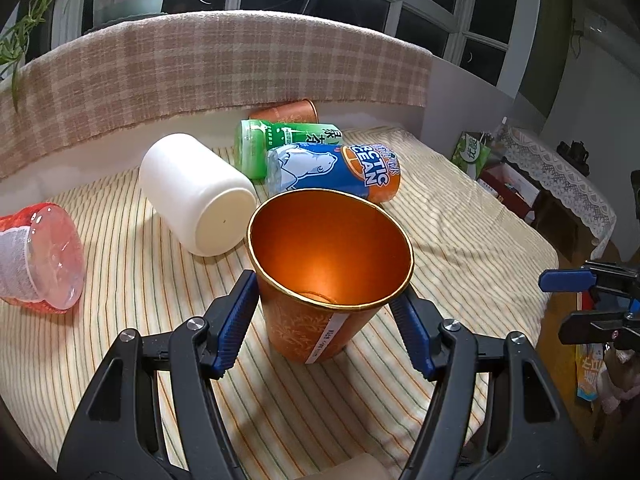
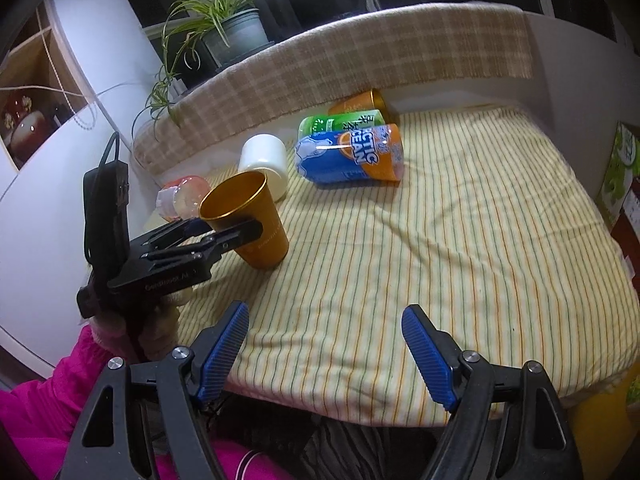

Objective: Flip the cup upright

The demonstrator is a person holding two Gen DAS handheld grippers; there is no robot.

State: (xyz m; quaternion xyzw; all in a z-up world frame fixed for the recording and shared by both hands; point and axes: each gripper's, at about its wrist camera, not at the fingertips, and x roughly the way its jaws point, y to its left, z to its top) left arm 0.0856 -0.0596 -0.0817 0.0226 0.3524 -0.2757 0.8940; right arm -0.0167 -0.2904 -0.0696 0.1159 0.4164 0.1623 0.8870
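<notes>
Cup (image 1: 320, 300), orange metal with a gold rim and a white label strip, stands mouth-up on the striped bed sheet (image 1: 132, 312) in the left wrist view. Its smooth inside looks empty. The left hand-held gripper (image 1: 324, 312) has its ribbed blue pads against both sides of the cup, clamped on it. Behind lie five containers on their sides: a white cylindrical jar (image 1: 196, 192), a green can (image 1: 280, 142), a blue and orange can (image 1: 336, 170), a second orange cup (image 1: 286, 112) and a clear pink plastic tub (image 1: 38, 258).

In the right wrist view, the right hand-held gripper (image 2: 325, 354) hovers over bare sheet, its pads wide apart and holding nothing. The cup (image 2: 248, 220) stands upright at far left in the other gripper's black fingers.
</notes>
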